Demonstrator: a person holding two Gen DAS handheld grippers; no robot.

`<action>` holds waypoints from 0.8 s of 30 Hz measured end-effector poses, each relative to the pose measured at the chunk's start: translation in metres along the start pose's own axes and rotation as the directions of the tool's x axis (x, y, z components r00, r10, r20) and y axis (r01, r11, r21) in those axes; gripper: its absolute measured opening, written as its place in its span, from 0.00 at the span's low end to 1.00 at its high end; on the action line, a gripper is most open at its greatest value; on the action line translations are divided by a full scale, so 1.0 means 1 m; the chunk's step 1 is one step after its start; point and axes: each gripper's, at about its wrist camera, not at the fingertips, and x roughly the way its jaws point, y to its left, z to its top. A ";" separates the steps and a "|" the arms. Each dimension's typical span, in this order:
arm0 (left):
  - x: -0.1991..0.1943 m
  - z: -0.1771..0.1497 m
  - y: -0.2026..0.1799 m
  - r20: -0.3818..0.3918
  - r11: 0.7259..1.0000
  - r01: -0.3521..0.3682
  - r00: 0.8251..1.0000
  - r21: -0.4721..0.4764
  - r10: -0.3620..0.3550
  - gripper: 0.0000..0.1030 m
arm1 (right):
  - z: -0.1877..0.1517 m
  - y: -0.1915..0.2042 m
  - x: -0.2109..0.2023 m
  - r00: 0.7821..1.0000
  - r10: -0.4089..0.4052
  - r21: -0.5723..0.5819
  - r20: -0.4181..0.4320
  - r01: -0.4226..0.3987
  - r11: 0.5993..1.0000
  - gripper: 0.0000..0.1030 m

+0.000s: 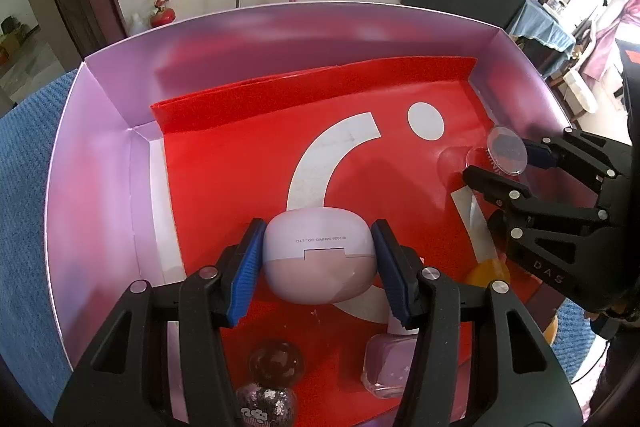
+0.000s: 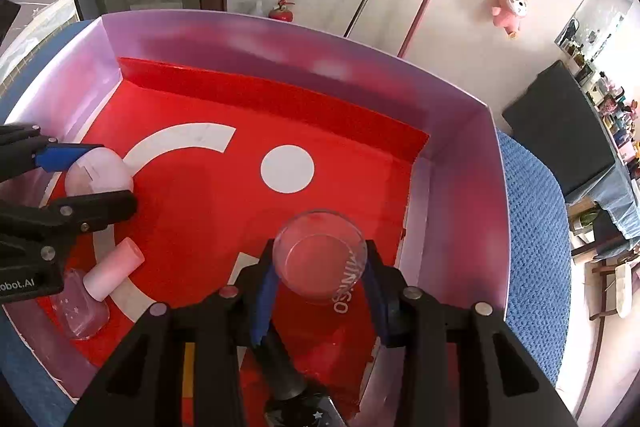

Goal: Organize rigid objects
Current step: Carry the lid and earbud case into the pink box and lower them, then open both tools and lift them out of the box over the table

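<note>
My left gripper [image 1: 318, 241] is shut on a lilac and pink egg-shaped case [image 1: 318, 259], held over the red floor of a pale purple box [image 1: 120, 75]. It also shows in the right wrist view [image 2: 98, 173]. My right gripper [image 2: 320, 267] is shut on a clear round container [image 2: 320, 259] with white lettering, near the box's right wall. That container shows in the left wrist view [image 1: 496, 153] between the right gripper's fingers.
In the box lie a purple nail polish bottle [image 1: 386, 367] with a pink cap [image 2: 114, 269], a glitter bottle with a round top [image 1: 272, 383], a dark bottle [image 2: 296, 399] and a yellow object [image 1: 486, 273]. A blue mat [image 2: 532, 247] surrounds the box.
</note>
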 end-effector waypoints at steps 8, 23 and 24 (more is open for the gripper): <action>-0.001 -0.003 -0.003 0.000 1.000 -0.006 1.000 0.001 0.006 0.51 | 0.002 0.000 0.001 1.000 -0.003 -0.002 -0.001 0.003 1.000 0.42; -0.019 -0.002 -0.003 0.056 1.000 0.002 0.998 -0.025 -0.001 0.63 | -0.002 -0.001 -0.005 1.000 -0.021 -0.027 0.014 0.022 0.999 0.51; -0.022 -0.002 -0.004 0.067 1.000 -0.005 0.998 -0.022 0.006 0.63 | -0.001 -0.001 -0.006 1.000 -0.024 -0.027 0.017 0.024 0.999 0.53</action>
